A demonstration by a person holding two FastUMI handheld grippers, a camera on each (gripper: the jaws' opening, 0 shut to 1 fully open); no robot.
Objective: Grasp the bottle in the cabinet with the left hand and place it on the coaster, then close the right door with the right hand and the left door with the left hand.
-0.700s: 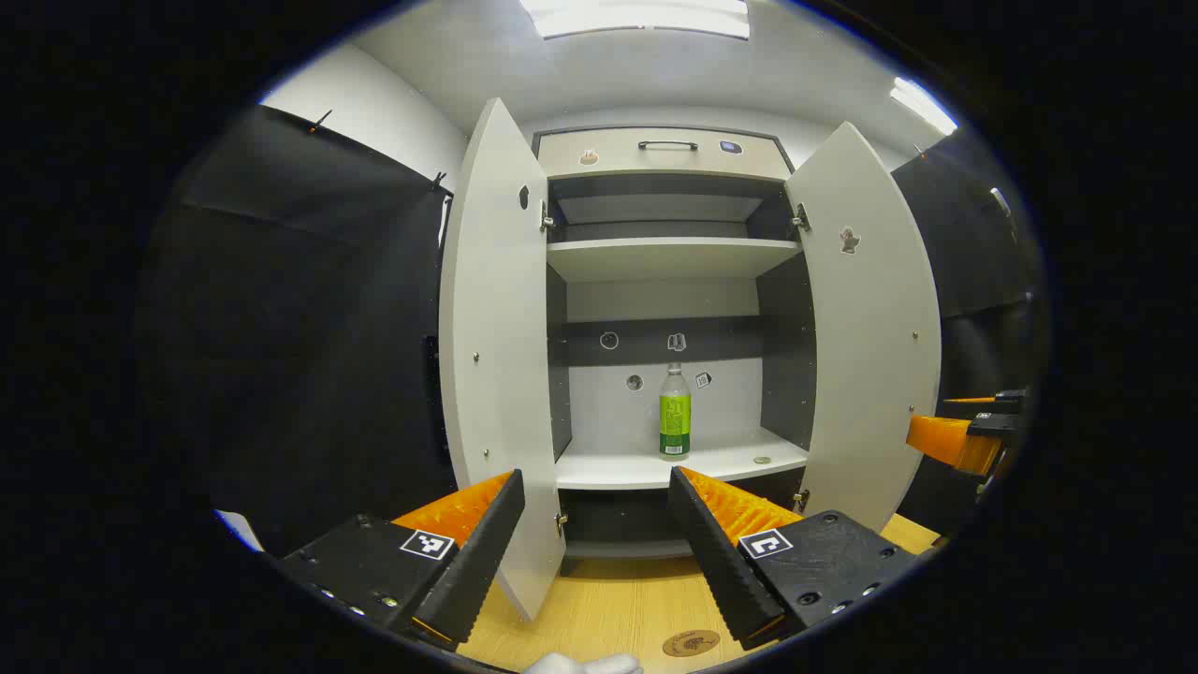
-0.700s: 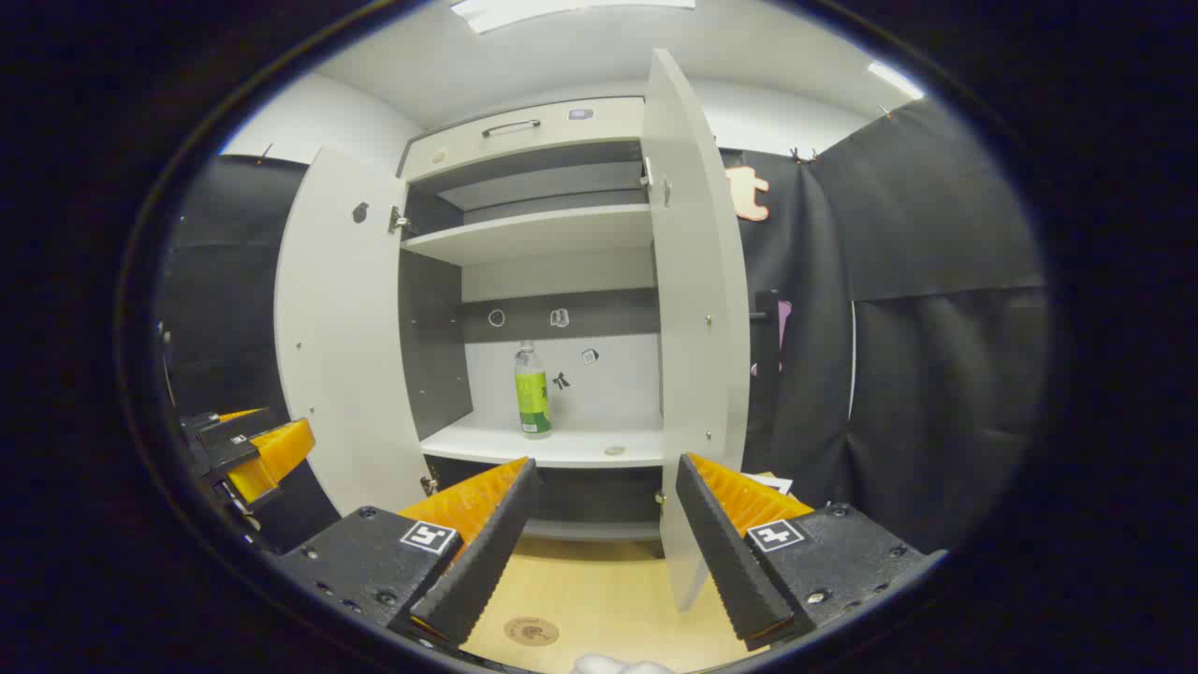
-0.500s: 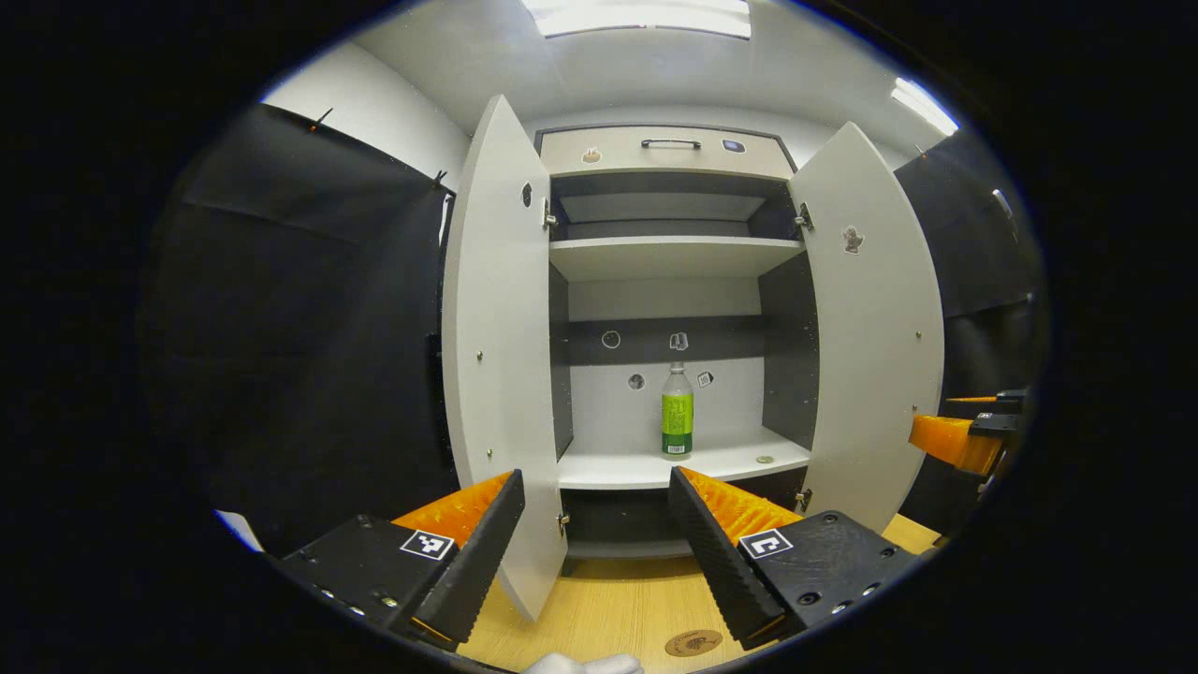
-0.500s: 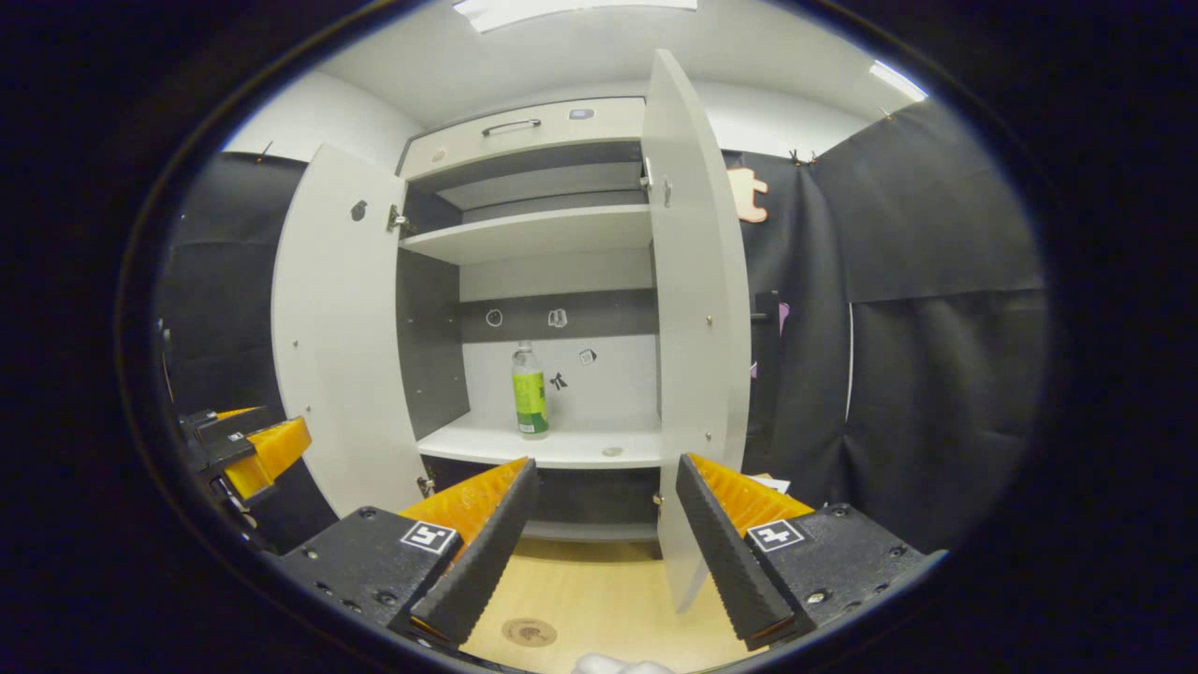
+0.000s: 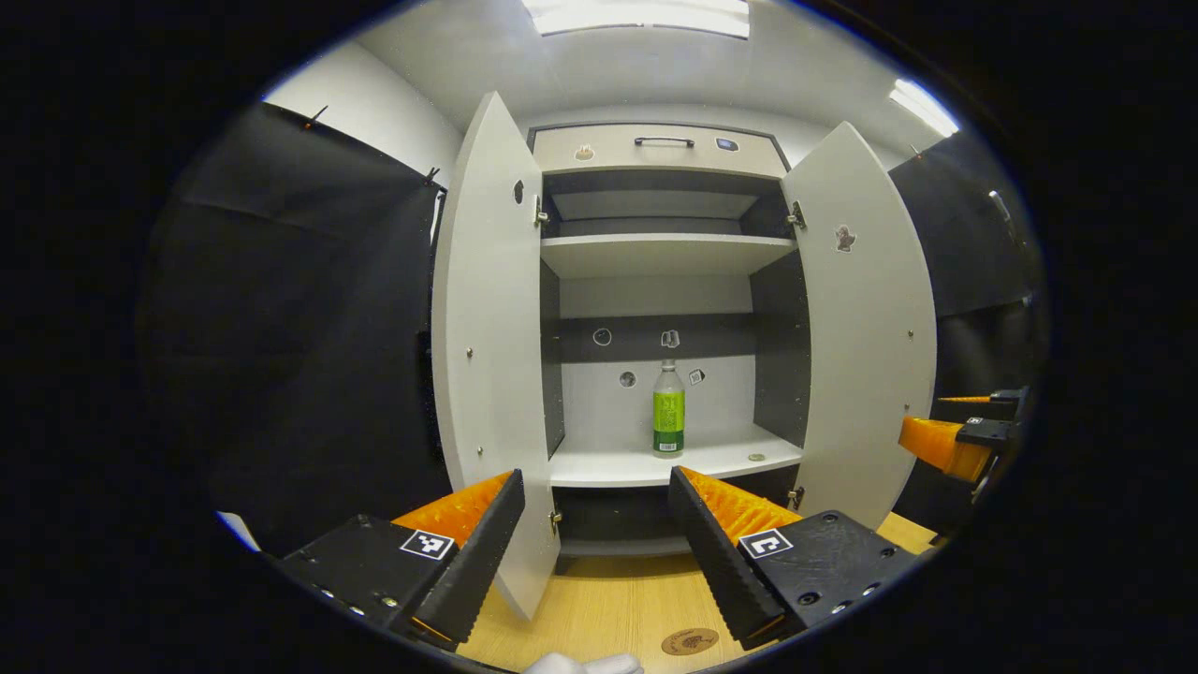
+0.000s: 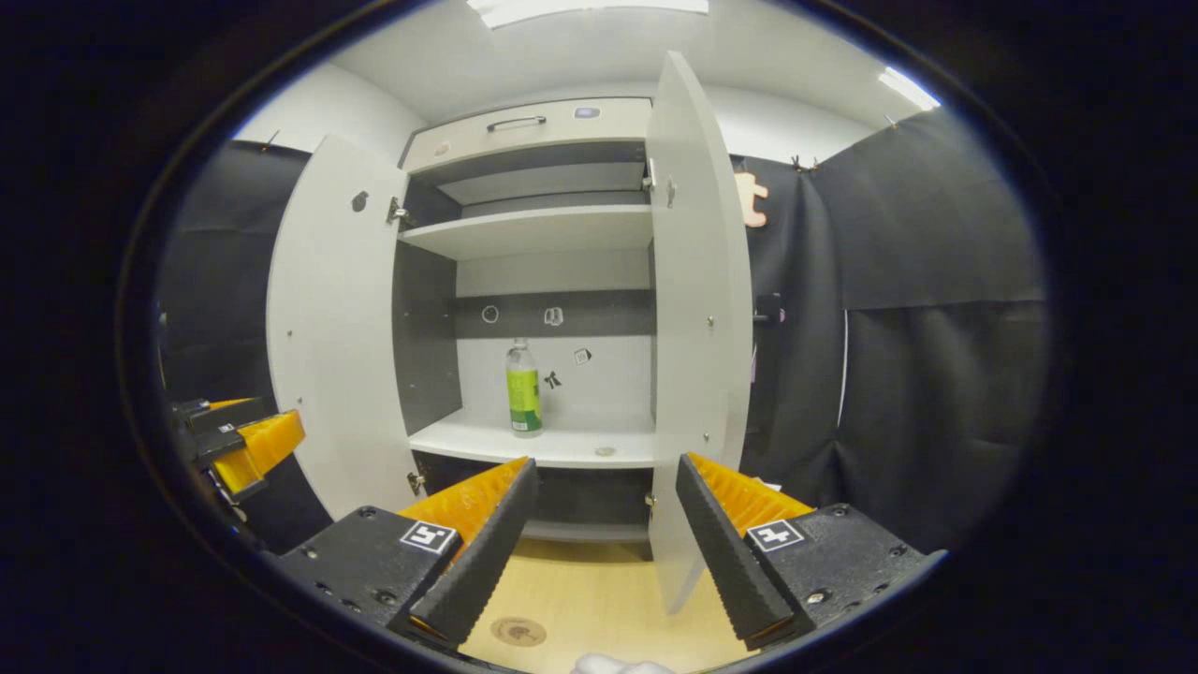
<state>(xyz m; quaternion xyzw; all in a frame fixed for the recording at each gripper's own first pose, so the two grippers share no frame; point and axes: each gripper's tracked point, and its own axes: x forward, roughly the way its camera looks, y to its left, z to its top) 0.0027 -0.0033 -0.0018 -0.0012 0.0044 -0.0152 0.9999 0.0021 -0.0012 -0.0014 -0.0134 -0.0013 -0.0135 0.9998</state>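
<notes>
With both tongs spread and empty, the reach is only starting: the left tongs (image 5: 591, 524) must advance to the bottle (image 5: 668, 417) mid-shelf (image 5: 599, 468), doors open.

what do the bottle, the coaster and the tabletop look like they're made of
Bottle: likely clear plastic, see-through neck above a glossy green label. Coaster: a thin brown disc with a printed mark, maybe cork or wood; too small to tell. Tabletop: pale wood or wood-look laminate, fine grain lines.
</notes>
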